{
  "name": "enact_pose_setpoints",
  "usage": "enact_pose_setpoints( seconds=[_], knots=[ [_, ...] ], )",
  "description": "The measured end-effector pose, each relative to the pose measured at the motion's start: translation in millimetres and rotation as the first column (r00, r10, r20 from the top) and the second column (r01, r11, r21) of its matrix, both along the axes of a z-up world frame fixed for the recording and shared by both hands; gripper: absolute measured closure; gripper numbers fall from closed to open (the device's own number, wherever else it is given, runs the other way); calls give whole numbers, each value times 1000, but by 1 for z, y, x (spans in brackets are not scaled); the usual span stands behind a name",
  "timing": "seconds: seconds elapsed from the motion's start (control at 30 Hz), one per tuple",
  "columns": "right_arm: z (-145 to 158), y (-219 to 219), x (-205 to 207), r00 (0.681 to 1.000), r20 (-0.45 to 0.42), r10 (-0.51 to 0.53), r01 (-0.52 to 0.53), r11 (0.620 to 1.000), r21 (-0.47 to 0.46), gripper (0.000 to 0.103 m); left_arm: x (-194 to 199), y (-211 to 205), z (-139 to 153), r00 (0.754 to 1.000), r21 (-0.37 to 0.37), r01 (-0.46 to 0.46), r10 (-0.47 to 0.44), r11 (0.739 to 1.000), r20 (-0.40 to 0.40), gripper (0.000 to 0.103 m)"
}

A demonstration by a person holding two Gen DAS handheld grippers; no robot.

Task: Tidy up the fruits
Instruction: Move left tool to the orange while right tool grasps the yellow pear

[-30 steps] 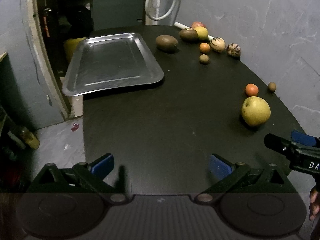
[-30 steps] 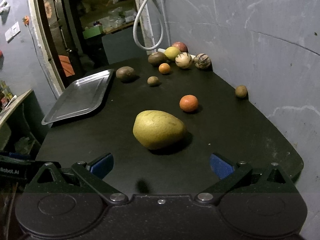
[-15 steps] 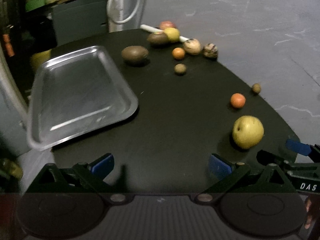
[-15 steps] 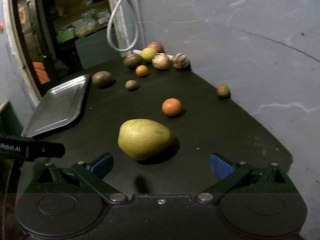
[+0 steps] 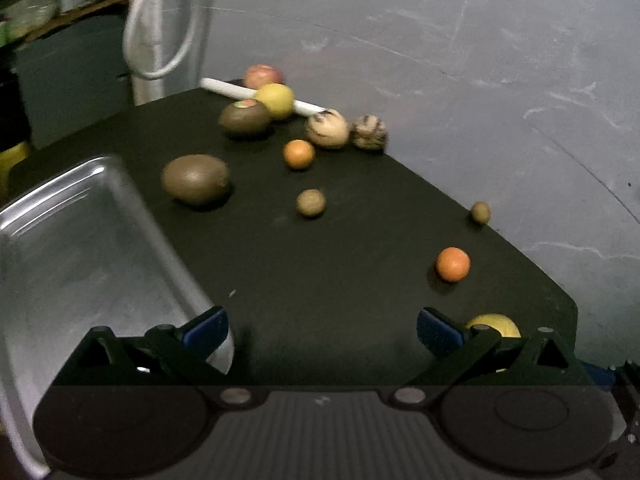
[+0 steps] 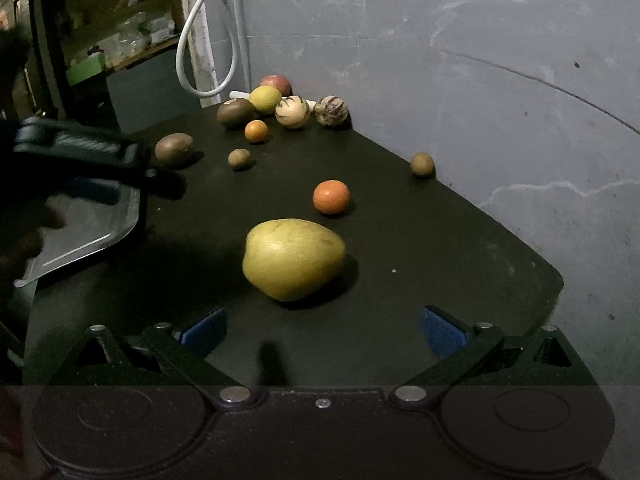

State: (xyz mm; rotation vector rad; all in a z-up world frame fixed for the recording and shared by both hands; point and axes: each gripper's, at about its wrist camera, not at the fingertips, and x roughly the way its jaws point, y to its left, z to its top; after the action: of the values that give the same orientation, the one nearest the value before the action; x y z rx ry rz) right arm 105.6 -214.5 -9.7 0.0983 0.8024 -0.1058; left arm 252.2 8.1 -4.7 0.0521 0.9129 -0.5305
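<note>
matte black bench (image 6: 440,240), rounded edge. right claw (image 6: 322,328) spread wide, nothing held; a smooth, lumpy yellow pear (image 6: 293,258) lies at 12 o'clock just beyond it. glossy round orange (image 6: 331,197) at 1 o'clock of the pear. left claw (image 5: 322,326) also spread and empty, its left pad over the shiny metal tray (image 5: 80,240); fuzzy oval kiwi (image 5: 195,179) seen at 11 o'clock.

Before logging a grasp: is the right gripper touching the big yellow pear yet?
Apart. The right wrist view shows bare black table between the open right gripper and the yellow pear, which lies ahead of the fingertips.
</note>
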Motion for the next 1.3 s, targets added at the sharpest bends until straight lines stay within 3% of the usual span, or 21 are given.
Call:
enact_pose_setpoints(
  seconds=[0.47, 0.6, 1.0, 1.3],
  knots=[
    [-16, -9, 45, 985, -24, 170, -170, 985, 17, 1, 46, -72, -8, 981, -28, 180, -181, 983, -69, 2],
    [-19, -15, 48, 976, -17, 215, -215, 976, 16, 8, 47, -93, -15, 969, -21, 233, -234, 972, -76, 6],
    [-22, -24, 52, 947, 16, 321, -321, 945, 69, 21, 53, -138, -32, 928, 40, 362, -356, 931, -110, 30],
    [-24, -26, 53, 933, 23, 359, -360, 930, 69, 28, 54, -149, -32, 901, 7, 421, -417, 907, -116, 48]
  ],
)
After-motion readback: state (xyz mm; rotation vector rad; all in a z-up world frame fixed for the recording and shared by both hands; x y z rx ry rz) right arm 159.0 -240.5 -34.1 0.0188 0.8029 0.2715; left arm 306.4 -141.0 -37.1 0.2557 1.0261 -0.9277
